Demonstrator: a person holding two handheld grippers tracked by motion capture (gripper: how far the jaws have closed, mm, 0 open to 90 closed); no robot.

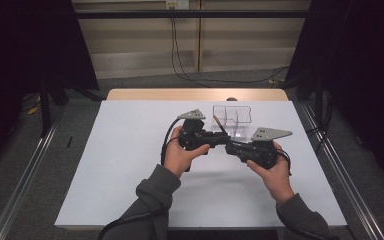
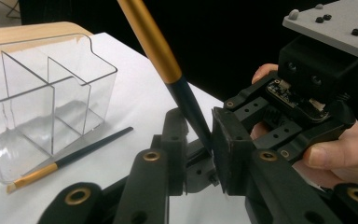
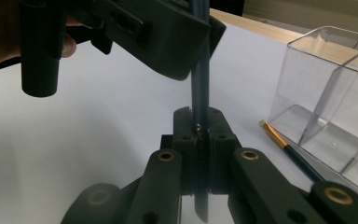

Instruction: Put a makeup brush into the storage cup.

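Both claws (image 1: 226, 143) clamp one brush (image 2: 168, 70); another brush (image 2: 70, 161) lies beside the clear organizer (image 2: 51, 93).

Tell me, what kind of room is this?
Probably a lab or recording studio. A white table stands between black curtains, with metal rails on the floor and cables down the back wall. A person holds two claws over it, handling a brush.

Gold-and-black brush (image 2: 168, 65) — clear organizer (image 2: 42, 102) — white table (image 1: 130, 165).
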